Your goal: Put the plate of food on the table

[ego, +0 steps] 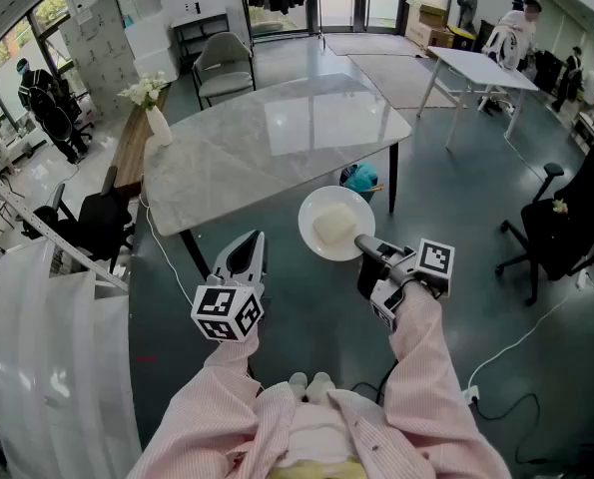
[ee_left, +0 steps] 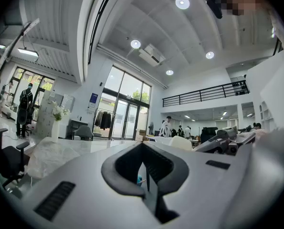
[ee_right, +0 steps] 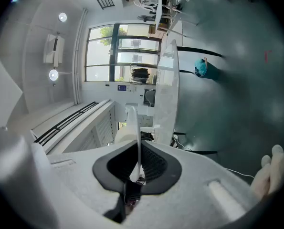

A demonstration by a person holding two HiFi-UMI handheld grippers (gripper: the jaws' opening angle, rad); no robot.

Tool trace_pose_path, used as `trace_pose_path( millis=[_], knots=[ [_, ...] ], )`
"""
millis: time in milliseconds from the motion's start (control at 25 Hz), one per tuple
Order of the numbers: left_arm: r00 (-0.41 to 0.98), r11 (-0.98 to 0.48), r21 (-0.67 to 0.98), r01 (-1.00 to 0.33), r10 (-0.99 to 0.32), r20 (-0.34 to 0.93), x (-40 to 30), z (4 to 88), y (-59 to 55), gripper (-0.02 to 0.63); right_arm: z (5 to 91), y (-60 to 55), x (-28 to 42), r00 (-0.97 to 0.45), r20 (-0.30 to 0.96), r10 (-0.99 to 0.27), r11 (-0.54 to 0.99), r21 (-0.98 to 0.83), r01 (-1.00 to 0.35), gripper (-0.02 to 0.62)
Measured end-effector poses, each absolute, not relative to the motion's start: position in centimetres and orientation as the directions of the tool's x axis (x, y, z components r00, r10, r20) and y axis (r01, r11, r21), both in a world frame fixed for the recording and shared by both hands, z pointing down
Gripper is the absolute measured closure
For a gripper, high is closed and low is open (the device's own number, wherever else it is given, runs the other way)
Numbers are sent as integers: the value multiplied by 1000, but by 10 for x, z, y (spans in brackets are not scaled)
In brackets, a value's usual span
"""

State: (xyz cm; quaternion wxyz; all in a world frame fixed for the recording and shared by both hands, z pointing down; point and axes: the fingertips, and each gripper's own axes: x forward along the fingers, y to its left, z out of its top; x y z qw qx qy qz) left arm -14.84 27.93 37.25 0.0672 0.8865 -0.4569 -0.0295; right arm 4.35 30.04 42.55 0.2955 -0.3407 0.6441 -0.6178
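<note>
A white plate [ego: 311, 208] with a pale lump of food [ego: 333, 229] hangs in the air just off the near right edge of the marble table [ego: 267, 148]. My right gripper [ego: 364, 245] is shut on the plate's near rim. In the right gripper view the plate [ee_right: 133, 128] runs edge-on between the jaws of that gripper [ee_right: 138, 168], with the table [ee_right: 166, 94] beyond. My left gripper [ego: 245, 247] is lower left of the plate, below the table's near edge. Its jaws [ee_left: 147, 175] are shut with nothing between them.
A white vase of flowers [ego: 157, 123] stands at the table's far left corner. A grey chair [ego: 224, 68] is behind the table, a teal object [ego: 360, 178] lies on the floor under it. A black office chair [ego: 561, 223] stands at the right, and a white table [ego: 481, 68] with people by it at the back right.
</note>
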Motion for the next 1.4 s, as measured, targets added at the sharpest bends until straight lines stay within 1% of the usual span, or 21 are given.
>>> trace_pose_path(
  millis=[360,920,1400],
  knots=[
    [589,-582,131,-802,-808,12,-138,378,277,614,434,296,50,-591,66,-804,-3,-994,-107,581],
    [591,-584,119,-803,-806,36,-105,383,260,614,440,272,74,-600,76,-797,-12,-994,-110,580],
    [599,-587,143,-797,-798,64,-84,404,195,614,458,214,89,-604,85,-792,-30,-994,-101,580]
  ],
)
